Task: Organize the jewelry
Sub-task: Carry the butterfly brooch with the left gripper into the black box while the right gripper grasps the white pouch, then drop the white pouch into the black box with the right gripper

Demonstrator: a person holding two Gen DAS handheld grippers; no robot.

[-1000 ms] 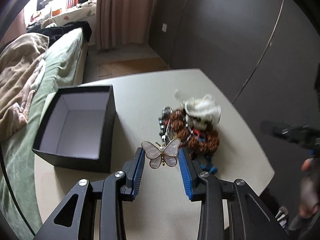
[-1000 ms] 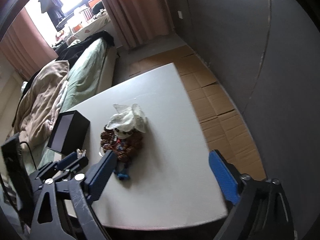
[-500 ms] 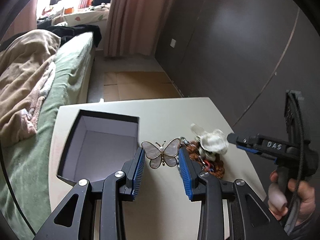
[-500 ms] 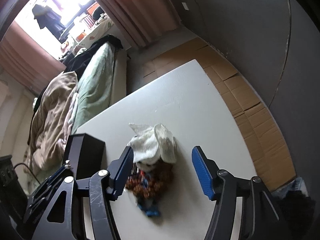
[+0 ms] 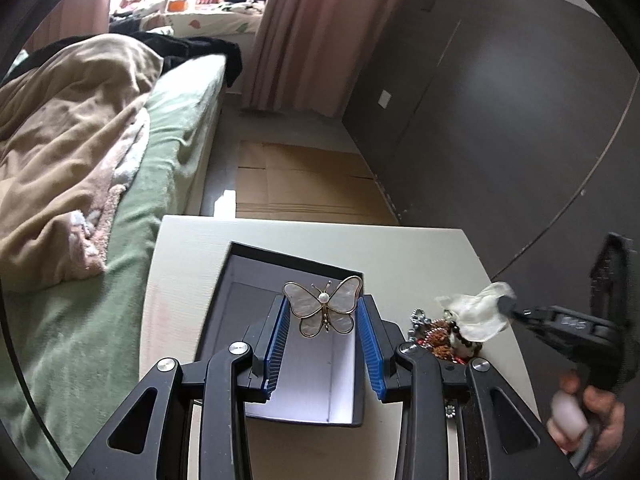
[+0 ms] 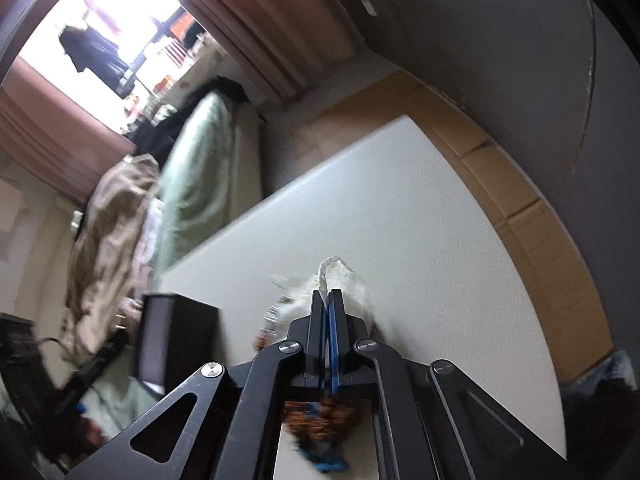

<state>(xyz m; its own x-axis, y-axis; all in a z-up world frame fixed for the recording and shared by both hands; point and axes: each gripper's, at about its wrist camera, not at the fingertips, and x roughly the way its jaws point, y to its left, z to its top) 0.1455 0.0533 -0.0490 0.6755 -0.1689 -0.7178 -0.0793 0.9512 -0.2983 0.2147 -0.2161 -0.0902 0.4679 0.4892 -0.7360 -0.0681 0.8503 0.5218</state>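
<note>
My left gripper point(image 5: 322, 312) is shut on a pearly butterfly brooch point(image 5: 323, 306) with a gold rim, held by its wing edges above the open black box point(image 5: 236, 276), whose inside is white. To the right lies a heap of beaded jewelry point(image 5: 438, 330) with a white sheer pouch point(image 5: 478, 312) on top. My right gripper point(image 6: 329, 300) has its blue pads pressed together on the top of that white pouch point(image 6: 340, 276). The brown beads point(image 6: 324, 412) show blurred under its frame. The black box point(image 6: 176, 340) stands to its left.
The white table point(image 5: 400, 244) ends close behind the box. A bed with a green sheet and tan blanket point(image 5: 72, 140) runs along the left. Cardboard sheets point(image 5: 304, 184) cover the floor beyond. A dark wall point(image 5: 500, 120) rises at right. A person's hand point(image 5: 588, 420) grips the right tool.
My left gripper has carried the brooch leftward from beside the jewelry heap to above the box. The right gripper came in over the heap and closed from wide open onto the white pouch.
</note>
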